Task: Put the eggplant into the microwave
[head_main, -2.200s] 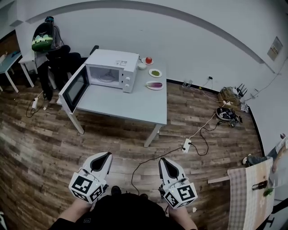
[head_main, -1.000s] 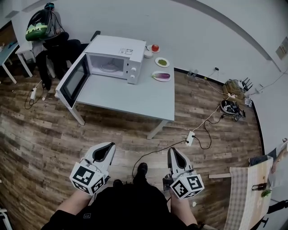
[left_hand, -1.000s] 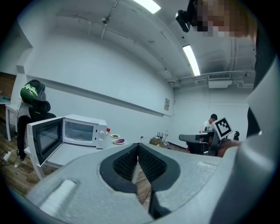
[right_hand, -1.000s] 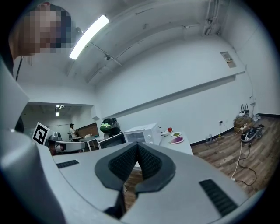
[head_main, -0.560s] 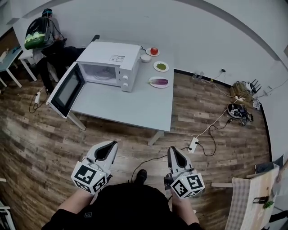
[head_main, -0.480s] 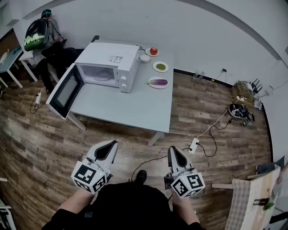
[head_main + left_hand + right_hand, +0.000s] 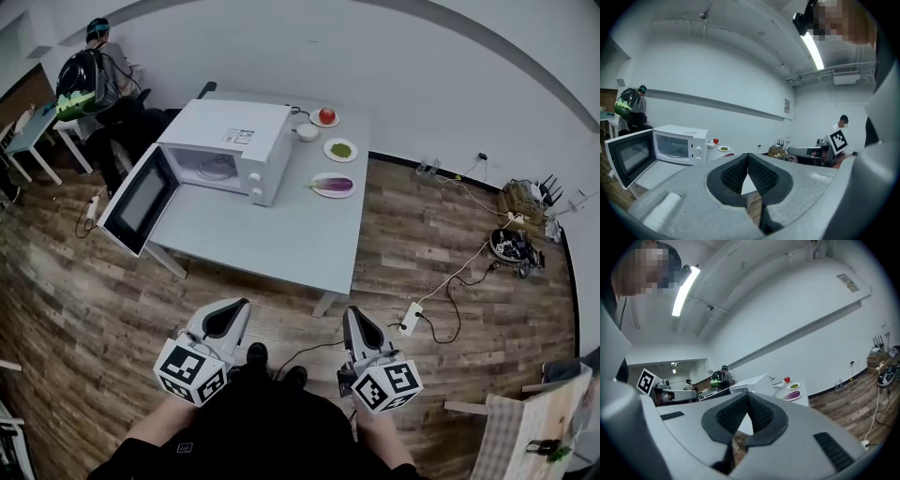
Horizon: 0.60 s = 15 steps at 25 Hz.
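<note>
Head view of a room: the left gripper and right gripper are held low by the person's body, each with jaws pressed together and nothing between them. Well apart, ahead on a grey table, the eggplant — purple, glossy, elongated — lies on a white plate just right of the open-doored microwave, long axis running left to right. The right gripper looks nearer

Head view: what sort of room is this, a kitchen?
Likely a lab or office room, not a real kitchen: an open microwave stands on a plain grey table, and a power strip and cables lie on the wood floor.
</note>
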Each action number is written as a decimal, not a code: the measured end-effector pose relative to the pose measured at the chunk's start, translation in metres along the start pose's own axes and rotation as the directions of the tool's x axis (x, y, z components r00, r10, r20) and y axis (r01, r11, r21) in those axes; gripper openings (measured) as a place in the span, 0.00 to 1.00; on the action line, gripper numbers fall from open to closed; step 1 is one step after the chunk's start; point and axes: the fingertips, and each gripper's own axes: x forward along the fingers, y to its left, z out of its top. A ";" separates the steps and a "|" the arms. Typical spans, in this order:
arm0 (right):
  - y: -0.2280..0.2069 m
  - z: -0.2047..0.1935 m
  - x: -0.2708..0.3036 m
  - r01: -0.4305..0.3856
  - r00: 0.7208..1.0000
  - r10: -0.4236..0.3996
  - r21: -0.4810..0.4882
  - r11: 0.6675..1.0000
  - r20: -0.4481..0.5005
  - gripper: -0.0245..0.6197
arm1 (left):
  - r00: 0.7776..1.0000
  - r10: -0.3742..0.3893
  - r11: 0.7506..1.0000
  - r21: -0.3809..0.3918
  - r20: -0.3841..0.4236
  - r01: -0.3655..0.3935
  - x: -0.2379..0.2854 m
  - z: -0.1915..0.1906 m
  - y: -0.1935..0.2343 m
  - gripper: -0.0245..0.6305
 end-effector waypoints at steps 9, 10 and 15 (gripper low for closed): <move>-0.011 0.005 0.054 0.012 0.999 -0.013 -0.029 0.999 -0.031 0.06 | 1.000 -0.006 1.000 -0.005 0.024 0.006 0.041 0.011 0.049 0.05; -0.015 0.007 0.062 0.021 0.999 -0.022 -0.033 0.999 -0.030 0.06 | 0.999 -0.013 1.000 -0.001 0.030 0.013 0.048 0.014 0.056 0.05; -0.026 0.021 0.106 0.061 0.998 -0.062 -0.045 0.997 -0.019 0.06 | 0.998 -0.058 0.998 0.011 0.040 0.058 0.087 0.029 0.093 0.05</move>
